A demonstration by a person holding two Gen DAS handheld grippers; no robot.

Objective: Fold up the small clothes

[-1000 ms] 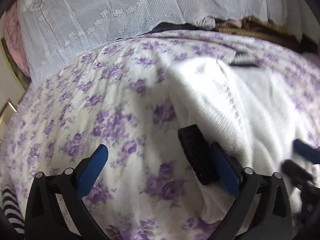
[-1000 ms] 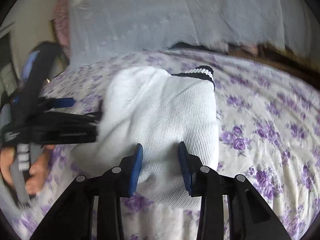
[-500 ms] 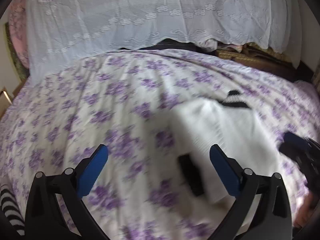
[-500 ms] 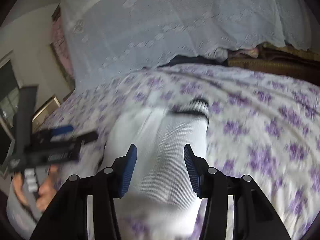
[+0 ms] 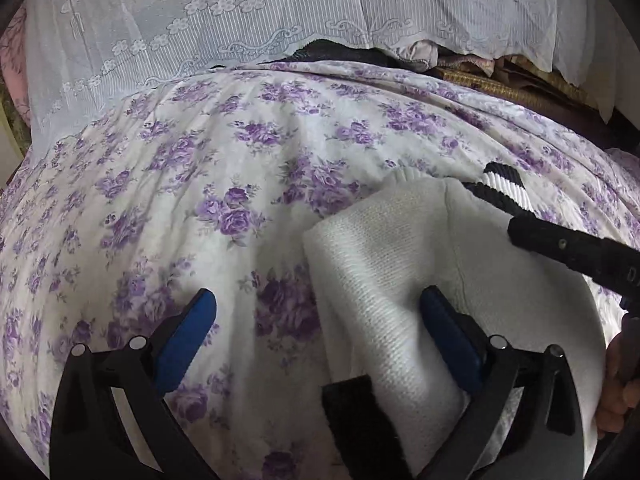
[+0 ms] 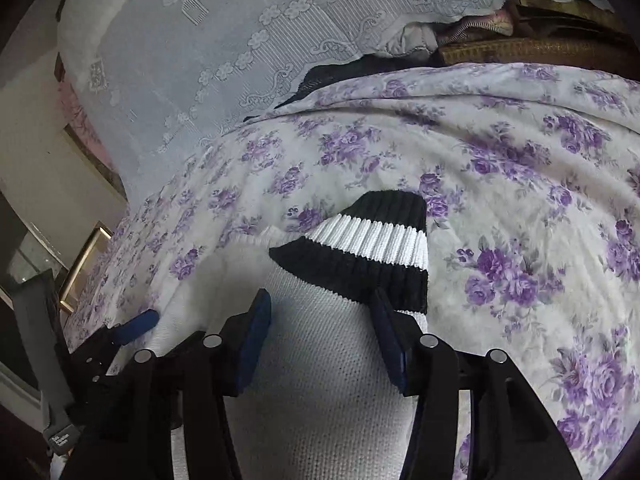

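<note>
Sweater already lies folded on the bed; your left gripper is spread wide and empty, right gripper opening off it, squaring-up left.

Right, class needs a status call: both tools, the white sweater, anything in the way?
Left tool open, empty. Right tool opening, over the white sweater, not gripping. Sweater folded on the floral bedspread, striped cuff on top. Nothing in the way.

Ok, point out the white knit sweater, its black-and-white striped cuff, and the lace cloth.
white knit sweater (image 5: 384,280), left wrist view, on the folded body.
black-and-white striped cuff (image 6: 372,240), right wrist view, on the white stripe.
lace cloth (image 5: 240,24), left wrist view, above the flower border.
</note>
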